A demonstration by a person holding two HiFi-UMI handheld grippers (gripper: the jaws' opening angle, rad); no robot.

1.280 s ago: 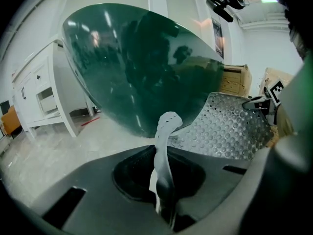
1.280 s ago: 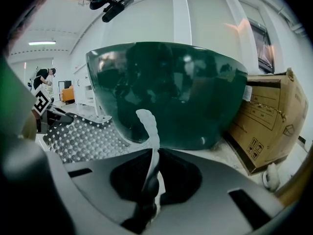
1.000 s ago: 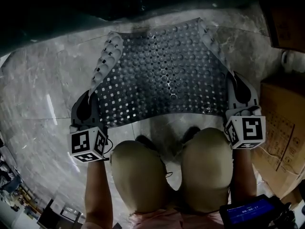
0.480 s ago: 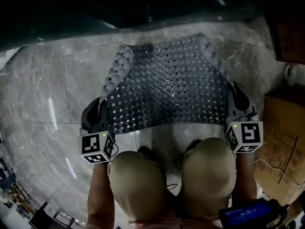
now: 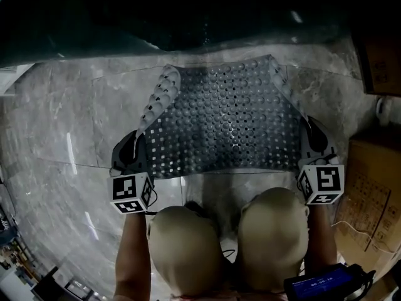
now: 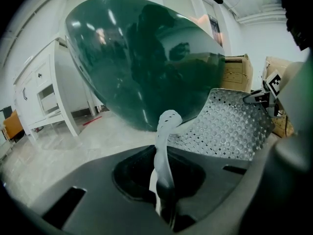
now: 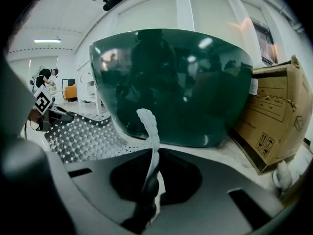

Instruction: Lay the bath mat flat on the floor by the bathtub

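Our left hand-held gripper (image 5: pixel 136 148) and right hand-held gripper (image 5: pixel 308 144) each pinch a near corner of the grey, hole-dotted rubber bath mat (image 5: pixel 232 115). It hangs stretched between them above the grey marble floor (image 5: pixel 56 130), its far edge down by the dark green glossy bathtub (image 5: pixel 156 17). We judge the upcurled side edges the main risk: released like this, they could fold under, and uneven lowering could leave the mat skewed or wrinkled.
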